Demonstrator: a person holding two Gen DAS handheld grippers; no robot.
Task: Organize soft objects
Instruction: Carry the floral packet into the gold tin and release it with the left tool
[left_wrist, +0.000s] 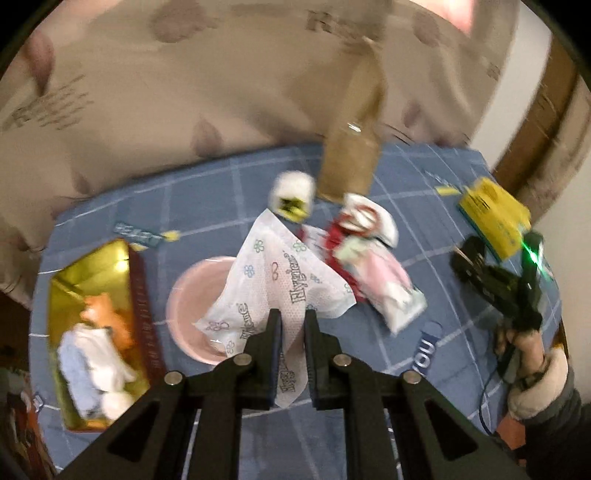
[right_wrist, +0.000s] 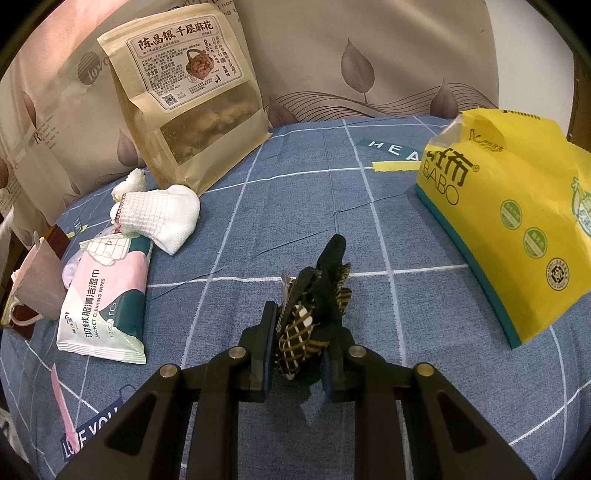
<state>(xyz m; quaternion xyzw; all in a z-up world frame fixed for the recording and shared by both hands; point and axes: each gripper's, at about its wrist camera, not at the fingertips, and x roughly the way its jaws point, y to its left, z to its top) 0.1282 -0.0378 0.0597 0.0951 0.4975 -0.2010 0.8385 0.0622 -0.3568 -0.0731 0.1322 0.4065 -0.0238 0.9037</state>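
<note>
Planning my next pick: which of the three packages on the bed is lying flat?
The pink-and-green wipes pack, flat beside the white cloth. The brown snack bag stands upright; the yellow tissue pack sits bulky, on edge.

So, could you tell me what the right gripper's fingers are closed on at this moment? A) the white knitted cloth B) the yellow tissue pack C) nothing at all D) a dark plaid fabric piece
D: in the right wrist view the right gripper has its fingers pressed against a dark plaid fabric piece, lifted above the blue cloth, while the white cloth and yellow pack lie apart from it.
</note>
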